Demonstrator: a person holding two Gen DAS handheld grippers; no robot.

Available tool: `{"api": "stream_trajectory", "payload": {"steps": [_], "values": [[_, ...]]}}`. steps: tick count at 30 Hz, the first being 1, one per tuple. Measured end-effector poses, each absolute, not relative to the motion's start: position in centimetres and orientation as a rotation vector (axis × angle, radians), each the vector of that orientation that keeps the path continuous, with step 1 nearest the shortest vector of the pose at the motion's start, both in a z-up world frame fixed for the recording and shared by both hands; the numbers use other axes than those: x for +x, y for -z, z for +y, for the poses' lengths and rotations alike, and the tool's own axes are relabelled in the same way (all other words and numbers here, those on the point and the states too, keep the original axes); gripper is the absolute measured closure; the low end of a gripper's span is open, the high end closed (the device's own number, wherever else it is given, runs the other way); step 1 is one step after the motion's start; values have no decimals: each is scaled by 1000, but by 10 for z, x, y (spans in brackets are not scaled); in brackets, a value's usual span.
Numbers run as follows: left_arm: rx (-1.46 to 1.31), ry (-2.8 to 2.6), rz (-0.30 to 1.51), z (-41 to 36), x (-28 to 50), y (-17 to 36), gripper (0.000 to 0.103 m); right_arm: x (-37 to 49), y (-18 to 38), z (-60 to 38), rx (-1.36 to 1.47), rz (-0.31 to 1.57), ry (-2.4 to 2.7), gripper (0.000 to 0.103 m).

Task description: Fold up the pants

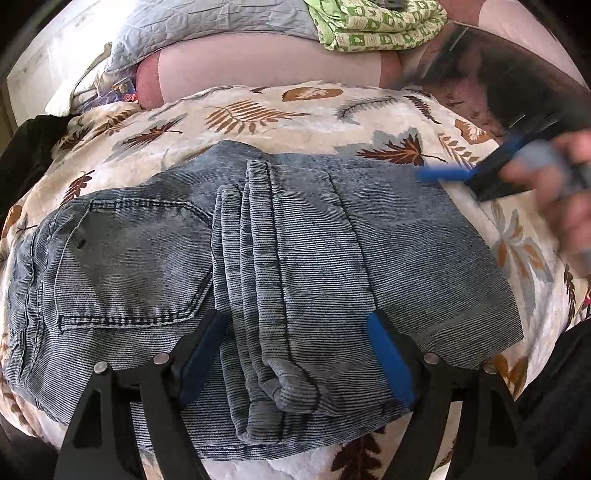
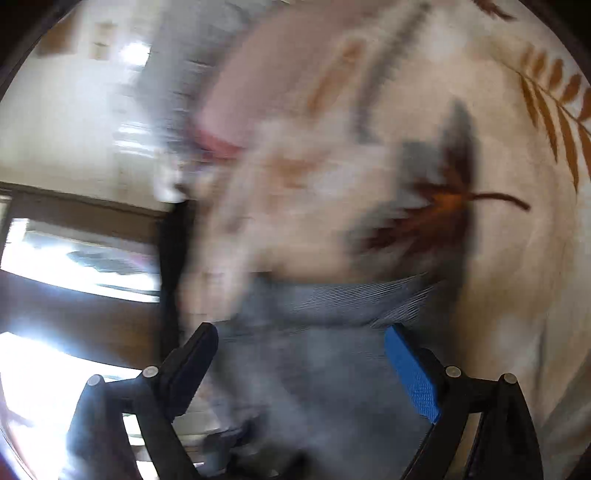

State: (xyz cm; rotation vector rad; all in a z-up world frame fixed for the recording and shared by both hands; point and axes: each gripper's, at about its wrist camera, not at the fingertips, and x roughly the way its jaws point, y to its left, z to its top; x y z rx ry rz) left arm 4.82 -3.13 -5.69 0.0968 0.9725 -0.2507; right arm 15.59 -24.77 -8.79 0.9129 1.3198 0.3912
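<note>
Grey-blue ribbed pants (image 1: pixel 258 266) lie folded on a leaf-print bedspread (image 1: pixel 295 110), the legs laid across the seat and back pocket. My left gripper (image 1: pixel 295 332) is open just above the pants' near edge, holding nothing. My right gripper (image 1: pixel 448 177) is at the pants' far right corner in the left wrist view, blurred by motion. In the right wrist view, my right gripper (image 2: pixel 301 339) is open over the pants (image 2: pixel 325 369); the view is heavily blurred.
A green patterned blanket (image 1: pixel 373 26) and a pale blue quilt (image 1: pixel 207 26) lie at the back of the bed. A pink pillow (image 1: pixel 266 70) sits behind the bedspread. Dark clothing (image 1: pixel 26 155) lies at the left edge. A window (image 2: pixel 74 258) shows at the left of the right wrist view.
</note>
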Motion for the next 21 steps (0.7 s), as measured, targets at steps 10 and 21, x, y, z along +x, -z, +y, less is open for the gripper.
{"api": "stream_trajectory", "payload": {"steps": [10,21], "values": [[47,279,983,-24,50,51,21,68,33,-275,1028,1202,-508,9],[115,229,1031,-23,51,55,20,13,63,-264,1144,1216,-532,12]]}}
